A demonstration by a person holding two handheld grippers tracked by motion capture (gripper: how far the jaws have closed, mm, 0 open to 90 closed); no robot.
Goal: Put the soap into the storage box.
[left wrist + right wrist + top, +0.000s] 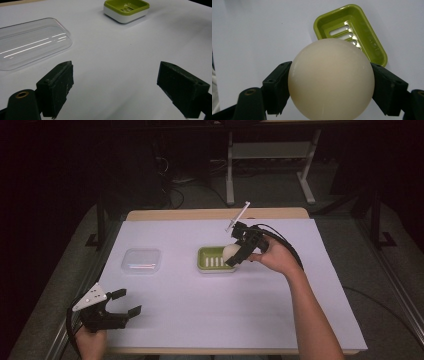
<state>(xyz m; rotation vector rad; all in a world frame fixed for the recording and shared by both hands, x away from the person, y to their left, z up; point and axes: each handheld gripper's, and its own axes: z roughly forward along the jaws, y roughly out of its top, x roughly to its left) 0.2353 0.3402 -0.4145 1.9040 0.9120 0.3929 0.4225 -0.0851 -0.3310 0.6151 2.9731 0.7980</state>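
High view first: the right hand-held gripper [234,254] hangs over the right end of the green soap dish [209,266], which sits near the middle of the counter [200,320], a touch toward the far edge. Its jaws are clamped on a cream-white ball of soap [230,251], one jaw on each side. Right gripper view confirms it: the soap [331,80] sits squeezed between both black jaws, held in the air, with the slotted dish [372,47] below and beyond it, one end hidden behind the ball. Whether the soap touches the dish is hard to tell from above.

Over at the near left corner of the counter, the left hand-held gripper [126,302] rests low with jaws spread wide and nothing between them. Left gripper view shows bare white surface in that gap. A clear plastic lid [142,261] lies left of the dish, well apart from it, toward the left edge.
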